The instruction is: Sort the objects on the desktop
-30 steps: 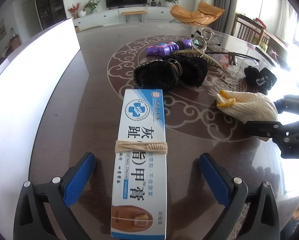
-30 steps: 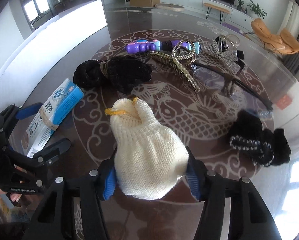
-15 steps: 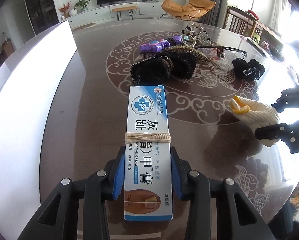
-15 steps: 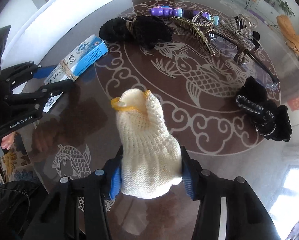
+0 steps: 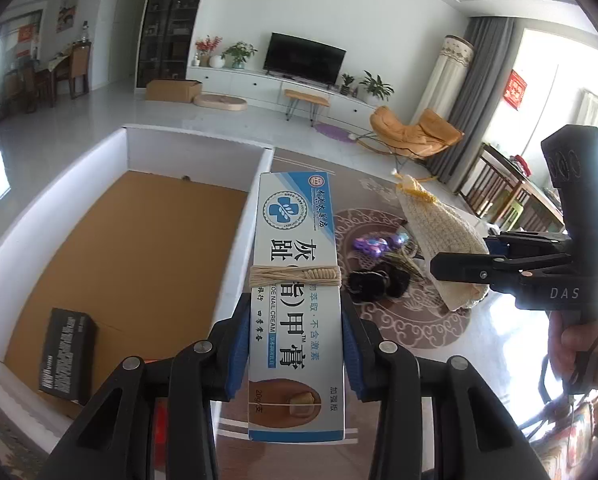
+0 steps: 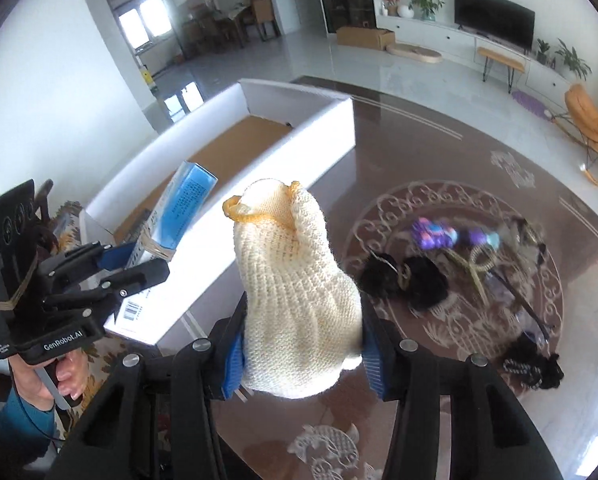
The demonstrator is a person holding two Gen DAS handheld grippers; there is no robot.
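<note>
Cardboard carton (image 5: pixel 296 308) clamped by left gripper (image 5: pixel 295 344), glove (image 6: pixel 299 304) by right gripper (image 6: pixel 301 356); either may slip before reaching the box (image 5: pixel 235 240).

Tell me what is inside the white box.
The white box holds a black carton on its brown cardboard floor. The near corner is hidden behind the left hand-held gripper and its nail cream box.
</note>
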